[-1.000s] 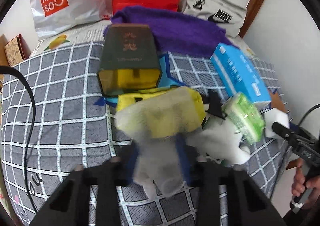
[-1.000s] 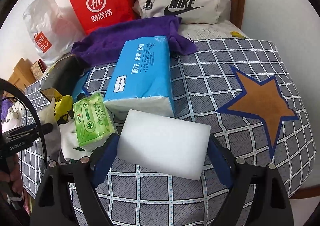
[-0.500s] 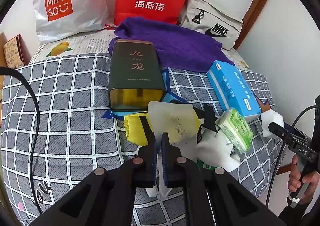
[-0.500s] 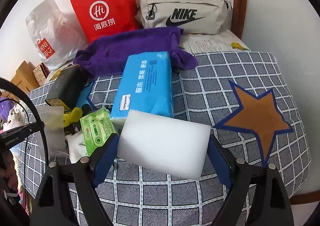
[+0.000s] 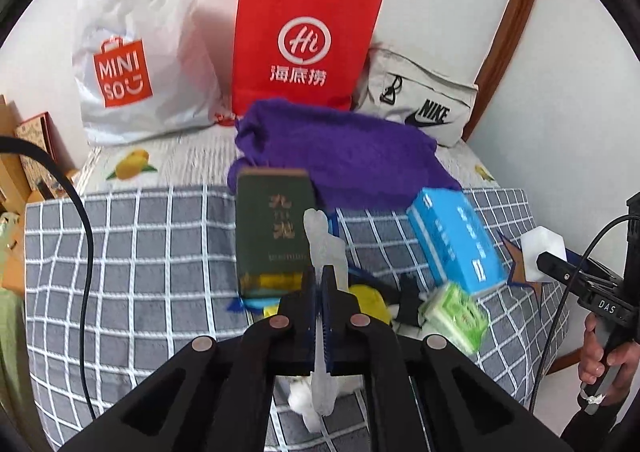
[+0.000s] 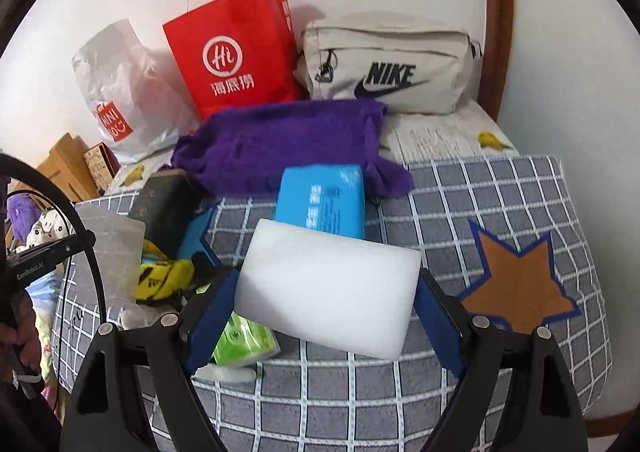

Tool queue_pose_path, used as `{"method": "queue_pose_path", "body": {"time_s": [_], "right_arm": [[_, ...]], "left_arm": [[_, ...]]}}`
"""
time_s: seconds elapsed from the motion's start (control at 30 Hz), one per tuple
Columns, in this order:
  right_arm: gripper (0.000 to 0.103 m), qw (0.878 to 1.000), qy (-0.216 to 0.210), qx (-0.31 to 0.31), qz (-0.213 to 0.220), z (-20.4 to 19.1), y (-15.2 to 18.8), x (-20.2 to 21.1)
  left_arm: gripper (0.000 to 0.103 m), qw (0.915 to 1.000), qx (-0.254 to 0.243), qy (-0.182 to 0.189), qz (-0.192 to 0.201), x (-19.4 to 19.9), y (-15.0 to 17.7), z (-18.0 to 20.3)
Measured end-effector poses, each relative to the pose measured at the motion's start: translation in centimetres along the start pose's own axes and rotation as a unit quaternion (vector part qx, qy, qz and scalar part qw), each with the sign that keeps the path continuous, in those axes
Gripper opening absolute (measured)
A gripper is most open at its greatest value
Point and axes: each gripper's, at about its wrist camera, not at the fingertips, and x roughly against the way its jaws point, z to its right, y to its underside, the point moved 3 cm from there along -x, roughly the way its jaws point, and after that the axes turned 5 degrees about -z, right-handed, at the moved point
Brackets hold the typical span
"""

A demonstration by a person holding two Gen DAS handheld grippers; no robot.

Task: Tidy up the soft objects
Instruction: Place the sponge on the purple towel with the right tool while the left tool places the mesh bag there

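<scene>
MINISO in white on orange logo, white plastic bag (image 5: 136, 52). "Hi" in white ring plus 海底捞, red paper bag (image 5: 300, 40). NIKE with swoosh, black, beige pouch (image 6: 392, 60). 九龙 in gold, dark green tin (image 5: 272, 228). "DAS" on black handle of right tongs' rig (image 5: 604, 304). "GenRobot.AI" on black body of left rig (image 6: 38, 268). Print on blue tissue pack (image 6: 320, 200) and green wipes pack (image 5: 456, 308) too blurred to read.
</scene>
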Motion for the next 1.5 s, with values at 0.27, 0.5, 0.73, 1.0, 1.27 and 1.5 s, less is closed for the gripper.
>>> {"method": "queue_pose_path", "body": {"time_s": [0.27, 0.5, 0.73, 1.0, 1.27, 1.5], "right_arm": [[0.085, 1.0, -0.009, 0.009, 0.016, -0.2, -3.1, -0.3], [0.085, 1.0, -0.007, 0.018, 0.02, -0.2, -6.4, -1.8], [0.085, 0.999, -0.004, 0.02, 0.025, -0.2, -9.5, -3.5], [0.086, 0.999, 0.005, 0.024, 0.026, 0.4, -12.9, -7.1], [0.085, 1.0, 0.017, 0.025, 0.009, 1.0, -16.1, -11.5], [0.085, 0.999, 0.016, 0.038, -0.019, 0.6, -18.9, -16.6]], "left_arm": [[0.003, 0.9999, 0.001, -0.005, 0.015, 0.0, -2.9, -0.6], [0.003, 0.9997, -0.002, -0.007, 0.022, -0.3, -6.1, -1.1], [0.003, 0.9994, -0.015, -0.007, 0.032, -1.0, -9.5, -0.9], [0.003, 0.9994, -0.017, 0.004, 0.029, -4.1, -13.1, -0.7], [0.003, 0.9991, -0.028, 0.016, 0.028, -6.6, -16.2, 0.2], [0.003, 0.9993, -0.021, 0.026, 0.017, -9.7, -17.9, 0.0]]}}
